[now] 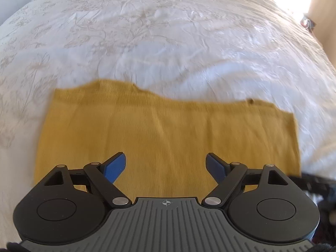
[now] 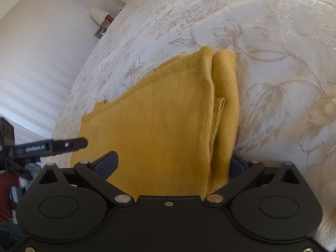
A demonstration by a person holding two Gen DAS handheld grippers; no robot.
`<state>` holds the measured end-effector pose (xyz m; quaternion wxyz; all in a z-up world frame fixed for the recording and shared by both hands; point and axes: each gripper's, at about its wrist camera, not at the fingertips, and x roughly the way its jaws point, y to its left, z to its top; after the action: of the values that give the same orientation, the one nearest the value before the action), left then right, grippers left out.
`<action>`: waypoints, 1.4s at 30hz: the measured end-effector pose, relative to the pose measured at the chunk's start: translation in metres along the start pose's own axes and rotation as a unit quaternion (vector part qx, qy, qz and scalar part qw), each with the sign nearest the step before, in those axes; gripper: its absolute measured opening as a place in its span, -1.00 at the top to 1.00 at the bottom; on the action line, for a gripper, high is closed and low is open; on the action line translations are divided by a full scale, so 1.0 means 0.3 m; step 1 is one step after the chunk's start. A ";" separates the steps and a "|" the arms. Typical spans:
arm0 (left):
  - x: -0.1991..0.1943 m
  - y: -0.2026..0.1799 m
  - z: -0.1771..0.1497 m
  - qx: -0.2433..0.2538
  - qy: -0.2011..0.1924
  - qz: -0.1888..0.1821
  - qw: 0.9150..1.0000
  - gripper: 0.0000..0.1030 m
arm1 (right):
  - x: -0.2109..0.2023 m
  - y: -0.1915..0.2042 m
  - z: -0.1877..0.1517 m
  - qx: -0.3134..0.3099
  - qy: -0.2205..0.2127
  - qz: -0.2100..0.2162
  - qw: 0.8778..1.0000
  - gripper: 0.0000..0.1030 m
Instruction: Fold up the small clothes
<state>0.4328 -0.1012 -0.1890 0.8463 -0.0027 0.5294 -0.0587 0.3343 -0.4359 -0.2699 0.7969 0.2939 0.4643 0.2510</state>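
Note:
A mustard-yellow knit garment [image 1: 163, 126] lies folded flat on a white floral bedspread [image 1: 147, 42]. My left gripper [image 1: 166, 167] is open just above the garment's near edge, its blue pads [image 1: 115, 168] spread wide and empty. In the right wrist view the same garment [image 2: 159, 126] shows a folded stack of layers along its right side [image 2: 224, 96]. My right gripper [image 2: 172, 166] is open, its left pad [image 2: 106, 164] over the cloth and its right finger mostly hidden behind the folded edge. It grips nothing.
The bedspread [image 2: 273, 42] spreads out beyond the garment on all sides. The left gripper's black body [image 2: 52, 146] juts in at the left of the right wrist view. A white wall and bedside items [image 2: 103, 27] lie beyond the bed's left edge.

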 end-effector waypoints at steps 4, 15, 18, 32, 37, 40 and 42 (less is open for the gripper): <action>0.114 -0.021 0.059 0.001 0.032 0.041 0.999 -0.61 | -0.007 -0.006 0.002 0.003 0.001 0.001 1.000 -1.00; 0.206 -0.026 0.065 0.018 0.080 0.063 0.995 -0.88 | -0.003 -0.012 -0.001 0.006 -0.004 0.008 1.000 -1.00; 0.171 -0.021 0.067 0.022 0.078 0.053 0.995 -0.82 | -0.010 -0.018 0.004 0.016 0.000 0.011 1.000 -1.00; -0.030 0.053 -0.289 -0.003 0.109 0.027 0.994 -0.81 | -0.035 -0.003 -0.014 0.032 0.020 0.007 0.999 -0.99; -0.115 0.102 -0.345 -0.020 0.091 0.022 0.995 -0.80 | -0.035 0.014 -0.011 0.042 0.029 -0.018 0.999 -0.64; -0.170 0.150 -0.353 -0.034 0.073 0.025 0.996 -0.79 | -0.041 -0.008 -0.007 0.074 0.031 -0.030 0.996 0.17; -0.198 0.176 -0.355 -0.038 0.061 0.026 0.997 -0.79 | -0.055 -0.003 -0.011 0.069 0.025 -0.047 0.996 0.43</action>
<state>0.3168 -0.0366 -0.1861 0.8130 -0.0175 0.5818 -0.0165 0.3241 -0.4468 -0.2622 0.7737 0.3201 0.5135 0.1878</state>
